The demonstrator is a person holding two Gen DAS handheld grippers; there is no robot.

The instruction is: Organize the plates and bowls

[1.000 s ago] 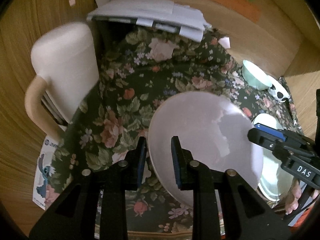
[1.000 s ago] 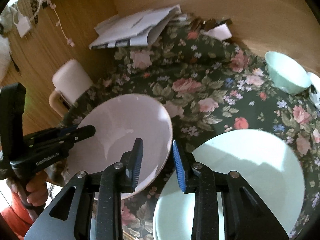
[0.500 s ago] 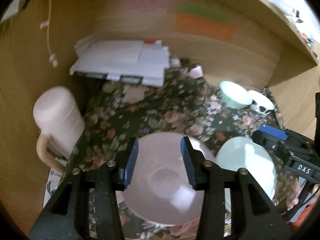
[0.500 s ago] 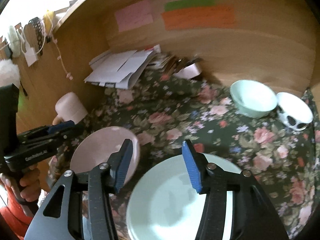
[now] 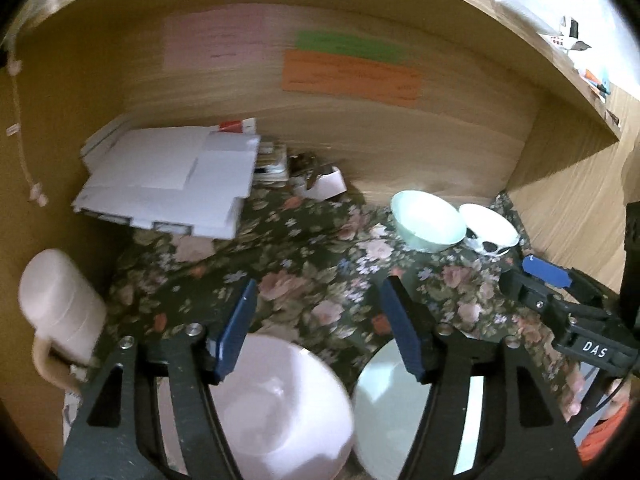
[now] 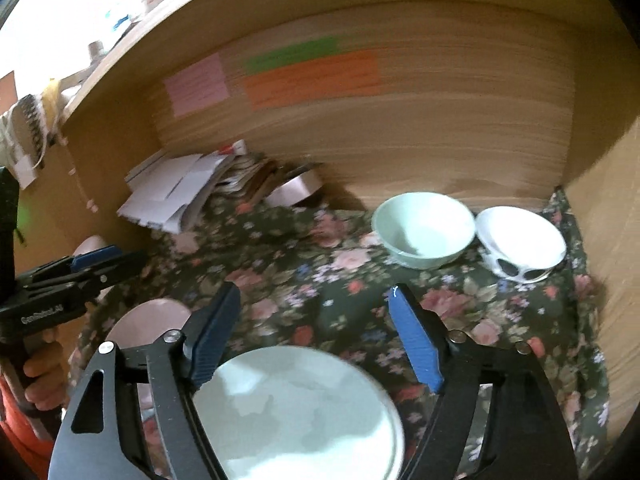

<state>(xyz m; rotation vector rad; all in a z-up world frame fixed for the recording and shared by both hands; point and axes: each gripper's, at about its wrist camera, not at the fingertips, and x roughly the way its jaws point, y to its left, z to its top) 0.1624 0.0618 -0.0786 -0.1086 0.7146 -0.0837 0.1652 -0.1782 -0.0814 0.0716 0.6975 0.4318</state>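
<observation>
With both claws, left [image 5: 316, 328] and right [image 6: 316, 334], just spread apart and empty: pink plate [image 5: 276, 408] and green plate [image 6: 296, 412] side by side on bench [image 6: 520, 320], green bowl [image 6: 424, 230] and white bowl [image 6: 520, 242] unstacked beyond.

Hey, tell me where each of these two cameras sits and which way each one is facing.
Left wrist: on the left tool, looking down over the pink plate; the right tool shows at right.
Right wrist: on the right tool, above the mint plate; the left tool and a hand show at left.
Shared: both plates, the mint bowl, the white bowl, the floral cloth.
</observation>
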